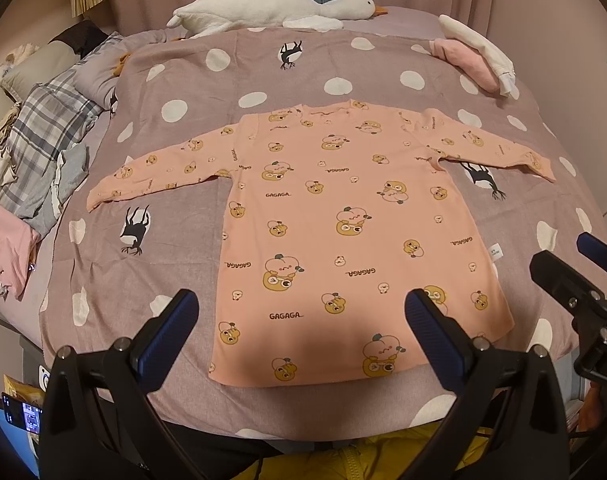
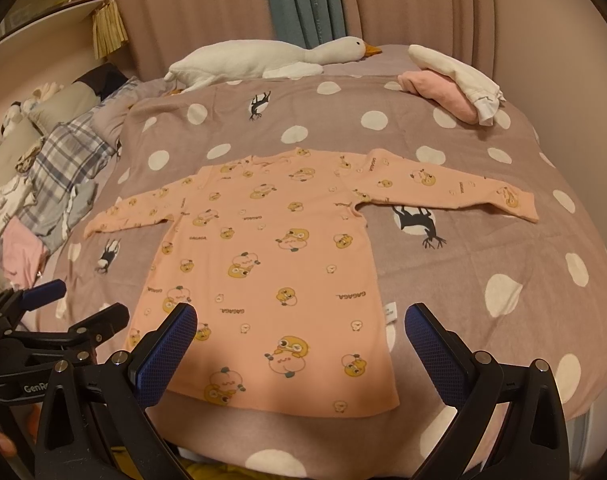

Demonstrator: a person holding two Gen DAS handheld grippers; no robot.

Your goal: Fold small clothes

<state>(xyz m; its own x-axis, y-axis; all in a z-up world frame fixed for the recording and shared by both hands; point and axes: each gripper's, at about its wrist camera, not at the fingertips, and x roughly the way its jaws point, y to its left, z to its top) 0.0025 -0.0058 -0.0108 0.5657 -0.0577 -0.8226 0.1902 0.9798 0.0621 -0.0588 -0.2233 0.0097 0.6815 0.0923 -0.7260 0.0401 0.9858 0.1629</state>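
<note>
A small pink long-sleeved shirt (image 1: 343, 220) (image 2: 271, 264) printed with cartoon ducks lies flat on the bed, both sleeves spread out, hem toward me. My left gripper (image 1: 301, 312) hovers open over the hem end, its blue pads wide apart and holding nothing. My right gripper (image 2: 301, 324) is also open and empty above the hem's right part. The right gripper (image 1: 575, 276) shows at the right edge of the left wrist view. The left gripper (image 2: 59, 308) shows at the left edge of the right wrist view.
The shirt rests on a mauve blanket (image 1: 207, 92) (image 2: 483, 240) with white dots. A white plush goose (image 1: 271, 8) (image 2: 271, 58) lies at the far edge. Folded pink and white clothes (image 1: 475, 54) (image 2: 455, 84) sit far right. A heap of unfolded garments (image 1: 39, 152) (image 2: 43, 184) lies left.
</note>
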